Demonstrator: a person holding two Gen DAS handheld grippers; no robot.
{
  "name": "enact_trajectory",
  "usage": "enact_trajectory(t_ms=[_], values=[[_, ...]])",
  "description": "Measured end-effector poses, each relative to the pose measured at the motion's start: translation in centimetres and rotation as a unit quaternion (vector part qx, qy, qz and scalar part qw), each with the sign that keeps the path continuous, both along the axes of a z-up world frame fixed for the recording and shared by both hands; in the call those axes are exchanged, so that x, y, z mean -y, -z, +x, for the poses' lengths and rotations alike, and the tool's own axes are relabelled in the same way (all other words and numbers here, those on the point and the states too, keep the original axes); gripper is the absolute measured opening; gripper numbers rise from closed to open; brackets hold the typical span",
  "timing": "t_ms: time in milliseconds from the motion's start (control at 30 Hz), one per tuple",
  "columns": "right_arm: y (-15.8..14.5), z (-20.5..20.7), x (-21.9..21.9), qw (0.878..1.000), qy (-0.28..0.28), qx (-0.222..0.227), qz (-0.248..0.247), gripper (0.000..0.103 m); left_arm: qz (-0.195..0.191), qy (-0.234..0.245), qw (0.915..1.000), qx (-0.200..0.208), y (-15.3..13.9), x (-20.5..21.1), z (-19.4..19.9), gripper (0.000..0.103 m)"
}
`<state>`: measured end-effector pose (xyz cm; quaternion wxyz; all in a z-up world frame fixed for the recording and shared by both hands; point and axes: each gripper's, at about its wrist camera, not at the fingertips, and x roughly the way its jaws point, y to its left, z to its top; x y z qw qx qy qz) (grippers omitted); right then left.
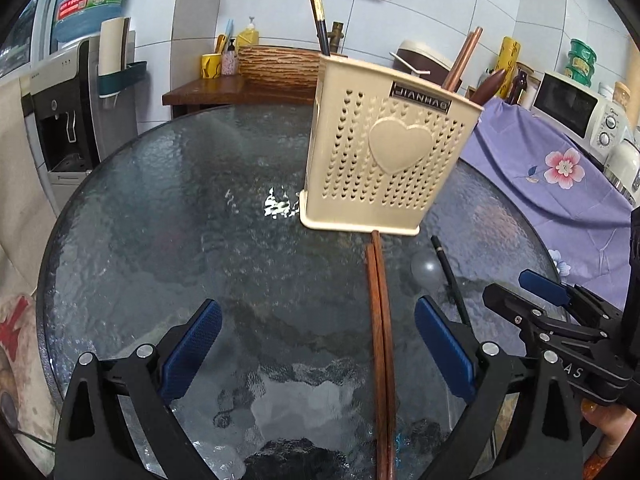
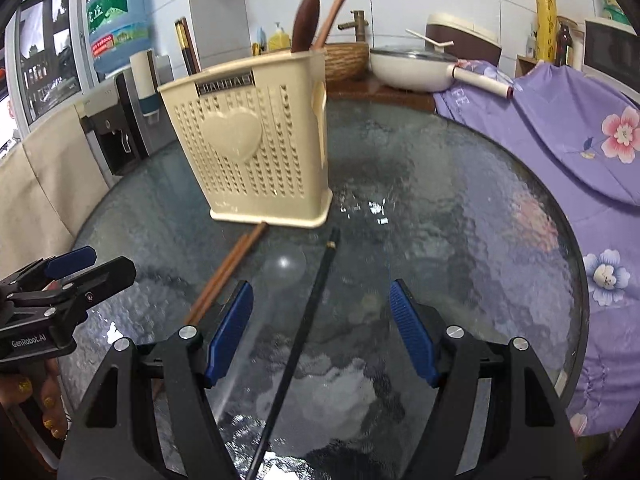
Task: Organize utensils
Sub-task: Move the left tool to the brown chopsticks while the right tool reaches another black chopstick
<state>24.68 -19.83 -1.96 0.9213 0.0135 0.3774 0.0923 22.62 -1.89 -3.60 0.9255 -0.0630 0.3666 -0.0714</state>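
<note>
Behind holder [image 1: 384, 152] wall, utensil lower ends hidden; both tongs [image 1: 318, 344] [image 2: 322, 332] wide, empty.

Left gripper [image 1: 318, 348]: black angular arms, blue ribbed pads [image 1: 192, 350], silver round screws at the pivots. Seen from the right wrist, its black body bears white "GenRobot.AI" lettering.
Right gripper [image 2: 322, 336]: same build, black frame, blue textured pads [image 2: 412, 334], silver screw heads.
Hand [image 2: 38, 404] on the left gripper's handle: glittery gold nail polish.
</note>
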Motion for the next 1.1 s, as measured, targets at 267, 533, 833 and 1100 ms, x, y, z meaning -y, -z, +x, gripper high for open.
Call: enact_trajectory(t_ms=[267, 533, 833, 1100], values=[[2.0, 0.3, 0.8, 1.000, 0.014, -0.024, -0.011, 0.068, 0.003, 0.016, 0.9995, -0.026, 1.6, 0.9, 0.5, 0.072], [3.0, 1.0, 0.0, 0.999, 0.003, -0.044, -0.018, 0.057, 0.014, 0.037, 0.9982, -0.045, 2.7, 2.5, 1.2, 0.052], [3.6, 1.6, -0.7, 0.998, -0.001, -0.053, -0.020, 0.055, 0.014, 0.052, 0.9970, -0.055, 3.1, 3.3, 1.6, 0.049], [3.7, 1.8, -0.9, 0.998, 0.001, -0.054, -0.043, 0.055, 0.044, 0.051, 0.9961, -0.056, 3.2, 3.5, 2.0, 0.044]])
